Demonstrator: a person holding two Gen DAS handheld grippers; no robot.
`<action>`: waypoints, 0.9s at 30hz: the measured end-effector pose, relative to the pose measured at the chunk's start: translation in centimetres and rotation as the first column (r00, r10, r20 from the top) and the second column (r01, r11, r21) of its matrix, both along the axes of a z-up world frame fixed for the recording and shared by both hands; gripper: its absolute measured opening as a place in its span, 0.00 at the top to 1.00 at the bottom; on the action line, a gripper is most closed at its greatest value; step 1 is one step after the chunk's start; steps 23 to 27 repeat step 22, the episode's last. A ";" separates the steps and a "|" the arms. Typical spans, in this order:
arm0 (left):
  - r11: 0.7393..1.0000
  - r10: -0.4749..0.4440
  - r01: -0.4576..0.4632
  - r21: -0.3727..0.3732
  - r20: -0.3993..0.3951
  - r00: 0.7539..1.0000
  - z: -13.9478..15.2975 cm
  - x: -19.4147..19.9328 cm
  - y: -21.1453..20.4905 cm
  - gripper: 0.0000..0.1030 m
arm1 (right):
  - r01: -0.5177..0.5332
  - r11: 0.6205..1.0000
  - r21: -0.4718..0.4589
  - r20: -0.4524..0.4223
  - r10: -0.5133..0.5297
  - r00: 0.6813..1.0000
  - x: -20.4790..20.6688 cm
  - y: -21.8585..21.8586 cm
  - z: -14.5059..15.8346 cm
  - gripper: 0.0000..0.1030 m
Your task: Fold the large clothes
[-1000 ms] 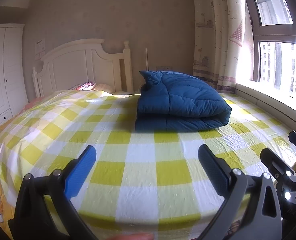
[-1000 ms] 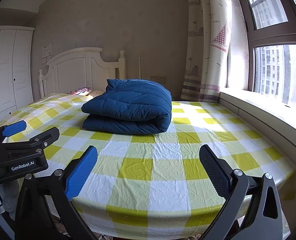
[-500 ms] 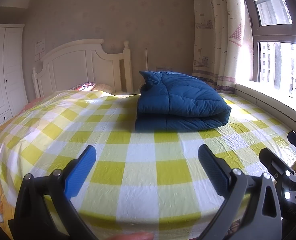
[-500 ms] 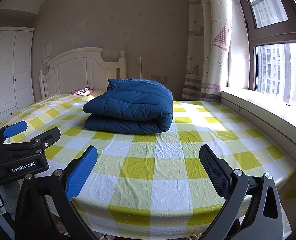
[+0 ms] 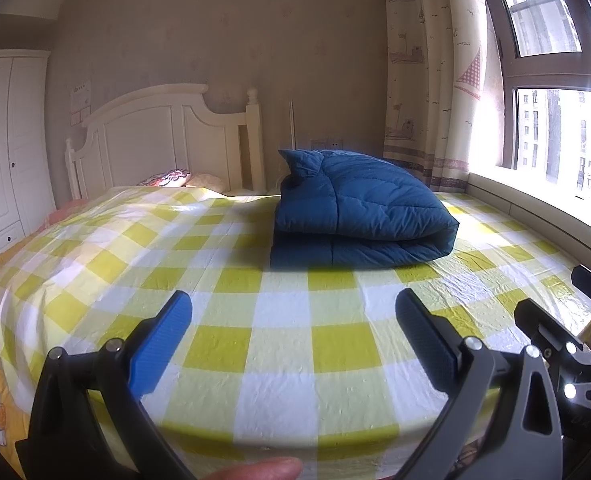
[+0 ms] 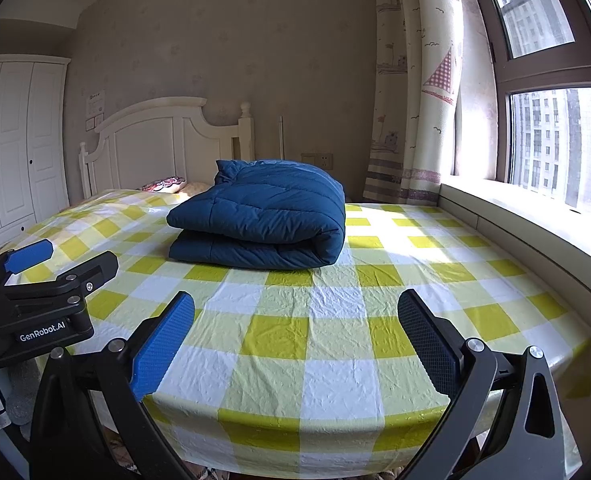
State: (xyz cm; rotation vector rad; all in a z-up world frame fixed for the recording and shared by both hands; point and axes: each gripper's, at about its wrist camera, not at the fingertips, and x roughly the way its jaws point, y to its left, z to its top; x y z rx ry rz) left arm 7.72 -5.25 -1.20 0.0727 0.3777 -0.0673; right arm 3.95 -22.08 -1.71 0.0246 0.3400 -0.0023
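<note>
A dark blue padded garment (image 5: 359, 212) lies folded into a thick bundle on the yellow-and-white checked bed (image 5: 223, 336), toward its far side. The same bundle (image 6: 267, 220) shows in the right wrist view. My left gripper (image 5: 293, 320) hovers open near the foot of the bed, well short of the bundle, with nothing between its fingers. My right gripper (image 6: 295, 320) is open and empty too, beside it over the bed's near edge. Each gripper shows at the edge of the other's view.
A white headboard (image 5: 163, 140) and a patterned pillow (image 5: 167, 178) stand at the far end. A white wardrobe (image 6: 11, 148) is on the left. Curtains (image 6: 415, 100), a window (image 6: 555, 148) and a ledge run along the right. A fingertip (image 5: 255, 470) shows below.
The right gripper has drawn back and tilted slightly, so the bed sits a little lower in its view. The left gripper is almost still.
</note>
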 end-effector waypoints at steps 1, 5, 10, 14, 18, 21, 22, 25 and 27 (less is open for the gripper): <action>1.000 0.000 0.000 -0.001 0.003 1.000 0.0 0.0 0.0 0.02 | 0.000 1.000 0.000 0.000 0.000 1.000 0.0 0.0 0.0 0.05; 1.000 -0.005 0.005 0.001 0.018 1.000 0.1 -0.2 -0.1 0.02 | -0.001 1.000 0.000 -0.002 0.001 1.000 0.0 0.0 -0.1 0.05; 0.999 -0.039 0.040 -0.010 0.042 0.998 0.5 -0.7 -0.3 0.02 | -0.005 1.000 0.001 -0.006 0.005 1.000 -0.1 0.1 -0.2 0.05; 0.999 -0.047 0.049 -0.013 0.091 0.995 0.6 -1.1 -0.4 0.02 | -0.012 1.000 0.007 -0.009 0.012 1.000 -0.1 0.2 -0.3 0.05; 0.996 -0.092 0.091 0.020 0.022 0.996 1.5 1.8 0.9 0.02 | -0.039 0.999 0.006 -0.032 0.039 0.999 1.3 -0.5 0.2 0.05; 1.000 -0.008 0.009 0.007 -0.059 0.998 2.7 7.0 5.6 0.02 | -0.022 1.000 0.000 -0.045 0.022 0.999 3.6 -3.7 2.0 0.05; 1.000 0.028 -0.028 0.000 -0.094 0.995 3.1 9.4 7.8 0.02 | 0.014 1.000 -0.010 -0.052 -0.015 0.999 4.6 -5.7 3.0 0.05; 1.000 0.028 -0.028 0.000 -0.094 0.995 3.1 9.4 7.8 0.02 | 0.014 1.000 -0.010 -0.052 -0.015 0.999 4.6 -5.7 3.0 0.05; 1.000 0.028 -0.028 0.000 -0.094 0.995 3.1 9.4 7.8 0.02 | 0.014 1.000 -0.010 -0.052 -0.015 0.999 4.6 -5.7 3.0 0.05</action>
